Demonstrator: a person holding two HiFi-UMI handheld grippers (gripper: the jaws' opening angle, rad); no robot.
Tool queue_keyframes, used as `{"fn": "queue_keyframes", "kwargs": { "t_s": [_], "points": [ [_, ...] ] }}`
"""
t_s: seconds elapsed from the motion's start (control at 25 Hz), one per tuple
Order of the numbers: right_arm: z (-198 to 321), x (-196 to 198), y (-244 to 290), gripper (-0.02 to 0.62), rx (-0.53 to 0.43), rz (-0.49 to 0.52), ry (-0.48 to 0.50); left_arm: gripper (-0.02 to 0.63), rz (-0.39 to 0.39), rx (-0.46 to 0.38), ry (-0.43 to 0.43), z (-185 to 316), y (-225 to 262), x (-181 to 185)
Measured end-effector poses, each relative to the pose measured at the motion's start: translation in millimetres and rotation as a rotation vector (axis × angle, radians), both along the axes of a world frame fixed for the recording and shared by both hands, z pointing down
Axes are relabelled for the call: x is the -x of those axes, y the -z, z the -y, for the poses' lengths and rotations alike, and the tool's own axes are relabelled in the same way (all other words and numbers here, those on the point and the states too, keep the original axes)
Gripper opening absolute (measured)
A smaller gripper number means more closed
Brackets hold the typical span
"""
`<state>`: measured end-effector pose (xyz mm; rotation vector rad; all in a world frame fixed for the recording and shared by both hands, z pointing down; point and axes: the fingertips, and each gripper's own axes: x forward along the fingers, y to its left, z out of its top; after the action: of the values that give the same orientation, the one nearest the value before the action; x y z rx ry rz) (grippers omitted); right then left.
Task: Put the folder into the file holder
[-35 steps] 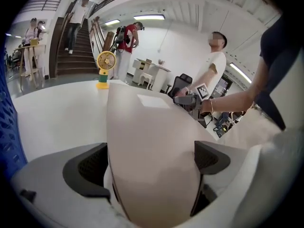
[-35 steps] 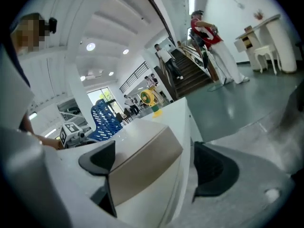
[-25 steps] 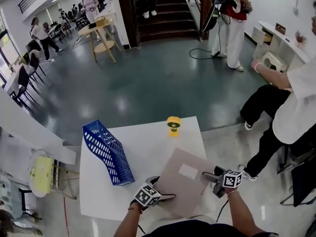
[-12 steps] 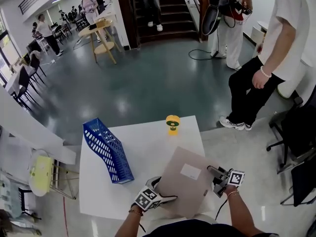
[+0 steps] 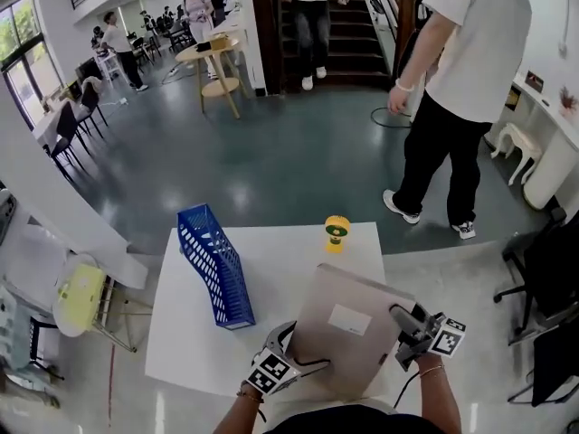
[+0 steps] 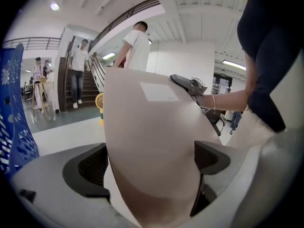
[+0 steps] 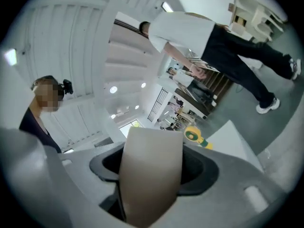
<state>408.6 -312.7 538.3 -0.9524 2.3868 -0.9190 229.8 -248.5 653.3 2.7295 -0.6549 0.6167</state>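
My left gripper (image 5: 306,358) is pinching the near left corner of the flat tan cardboard folder (image 5: 353,355). My right gripper (image 5: 403,325) is closing its jaws around the folder's right edge. The card sits between them, but I don't think they're biting it yet. The folder is tipped up off the white table (image 5: 181,351) in front of me. It's well apart from the blue plastic lattice file holder (image 5: 215,265), which stands to the left of it, so the insertion hasn't begun.

My main worry is the folder itself. It's a broad, thin, smooth sheet with a white label (image 5: 346,319) on its face, and it curves where I hold it. If the right jaws close on too little edge, the card may bow or slide out as I swing it left, leaving it hanging from one corner.

The holder looks light, with a slanted open top and walls full of diamond holes. A folder corner arriving at an angle might snag in that lattice, or push the holder along or over. A wide swing could also clip the small yellow round-headed object (image 5: 337,231) near the table's far edge.
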Motion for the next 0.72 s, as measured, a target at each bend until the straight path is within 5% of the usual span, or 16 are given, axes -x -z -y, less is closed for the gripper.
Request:
{"fn": "queue_keyframes", "kwargs": {
  "t_s": [0.16,0.44,0.72],
  "points": [
    [-17,29,49,0.290,-0.109,-0.058,-0.011,0.557,-0.113,-0.059,0.090,8,40,8],
    [-49,91,114,0.284,-0.270,-0.267,-0.035,0.554,-0.147,-0.166,0.126,-2,72,46],
    [-67,147,142,0.284,-0.377,-0.477,-0.132,0.364,-0.197,-0.251,0.197,-3,98,119]
  ]
}}
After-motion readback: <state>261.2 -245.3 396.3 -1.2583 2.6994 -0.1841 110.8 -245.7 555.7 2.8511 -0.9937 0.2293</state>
